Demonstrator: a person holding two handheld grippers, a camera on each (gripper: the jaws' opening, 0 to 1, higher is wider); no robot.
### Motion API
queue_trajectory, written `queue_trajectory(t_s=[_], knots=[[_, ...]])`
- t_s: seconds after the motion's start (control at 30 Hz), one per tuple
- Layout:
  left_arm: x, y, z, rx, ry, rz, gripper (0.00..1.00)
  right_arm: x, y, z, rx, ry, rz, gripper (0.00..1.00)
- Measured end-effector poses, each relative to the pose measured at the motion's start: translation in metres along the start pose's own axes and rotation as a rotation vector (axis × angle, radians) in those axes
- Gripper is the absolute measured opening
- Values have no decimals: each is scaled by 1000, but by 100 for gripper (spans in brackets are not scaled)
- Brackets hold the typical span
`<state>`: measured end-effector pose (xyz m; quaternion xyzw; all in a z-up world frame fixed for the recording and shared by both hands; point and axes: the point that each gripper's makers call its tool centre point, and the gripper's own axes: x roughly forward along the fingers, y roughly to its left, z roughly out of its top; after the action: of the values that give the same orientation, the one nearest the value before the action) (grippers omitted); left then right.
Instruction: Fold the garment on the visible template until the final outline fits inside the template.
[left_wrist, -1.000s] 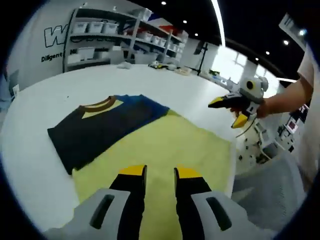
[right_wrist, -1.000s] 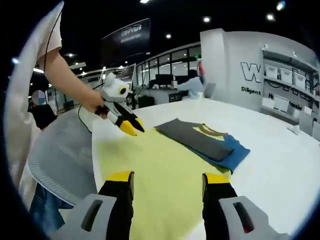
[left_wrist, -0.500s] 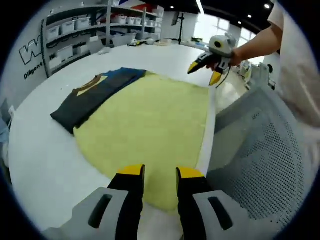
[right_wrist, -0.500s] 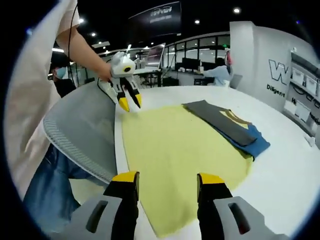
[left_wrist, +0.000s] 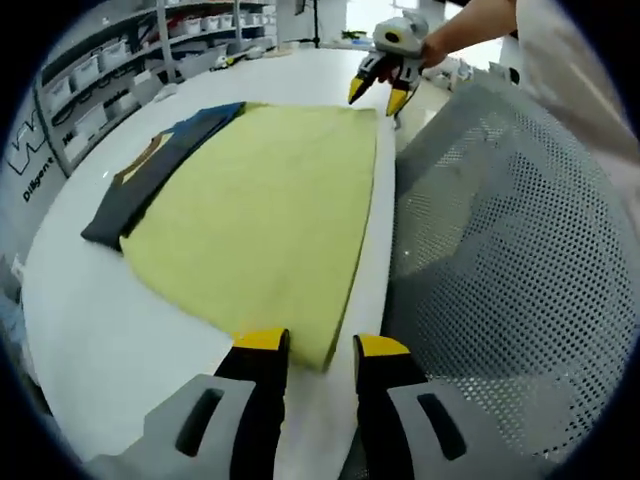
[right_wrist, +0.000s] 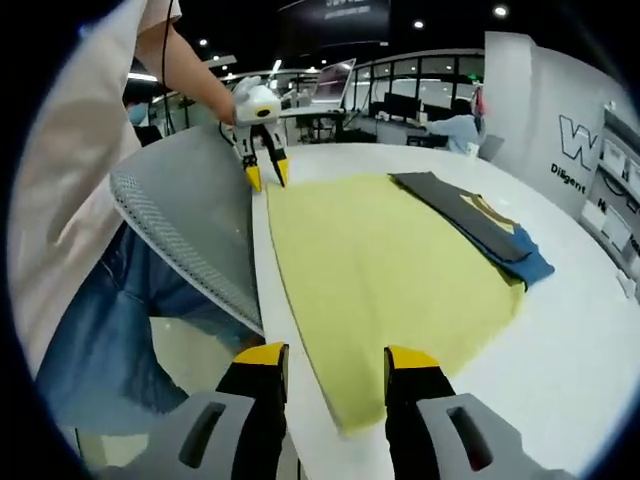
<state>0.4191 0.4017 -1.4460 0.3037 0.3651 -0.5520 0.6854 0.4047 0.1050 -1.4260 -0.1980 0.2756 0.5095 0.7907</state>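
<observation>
A: Folded garment (left_wrist: 160, 165) lies at the yellow template's (left_wrist: 265, 215) far edge; left gripper (left_wrist: 310, 350) and right gripper (right_wrist: 325, 360) hover, jaws parted, empty.
B: Risk: pinching template along with cloth.

Bright, even overhead light; soft shadows, strong fisheye bending at edges, distant background slightly blurred

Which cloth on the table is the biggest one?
The big yellow cloth. It spreads far wider than the folded dark grey and blue shirt beside it.
</observation>
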Motion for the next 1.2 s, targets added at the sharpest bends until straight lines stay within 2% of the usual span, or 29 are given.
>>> queue_trajectory(t_s=[0.13, 0.43, 0.63, 0.7, 0.87, 1.0, 1.1, 1.2], knots=[[-2, 3, 1, -23, -21, 0, 22, 0, 0, -5, -1, 16, 0, 31], [-1, 2, 1, -52, -40, -28, 6, 2, 3, -17, -28, 61, 11, 26], [-1, 4, 1, -56, -39, -27, 4, -4, 0, -28, -59, 97, 6, 22], [-1, 4, 1, -60, -39, -26, 3, -6, -1, -29, -46, 90, 3, 20], [-1, 4, 2, -63, -34, -23, 2, -14, -8, -35, -42, 99, -5, 12], [0, 5, 1, -64, -29, -16, 1, -15, -8, -36, -57, 104, -1, 7], [-1, 6, 0, -71, -26, -12, 1, -14, -11, -37, -65, 107, -1, 1], [-1, 6, 0, -72, -16, -7, 1, -13, -12, -36, -62, 104, 1, 0]])
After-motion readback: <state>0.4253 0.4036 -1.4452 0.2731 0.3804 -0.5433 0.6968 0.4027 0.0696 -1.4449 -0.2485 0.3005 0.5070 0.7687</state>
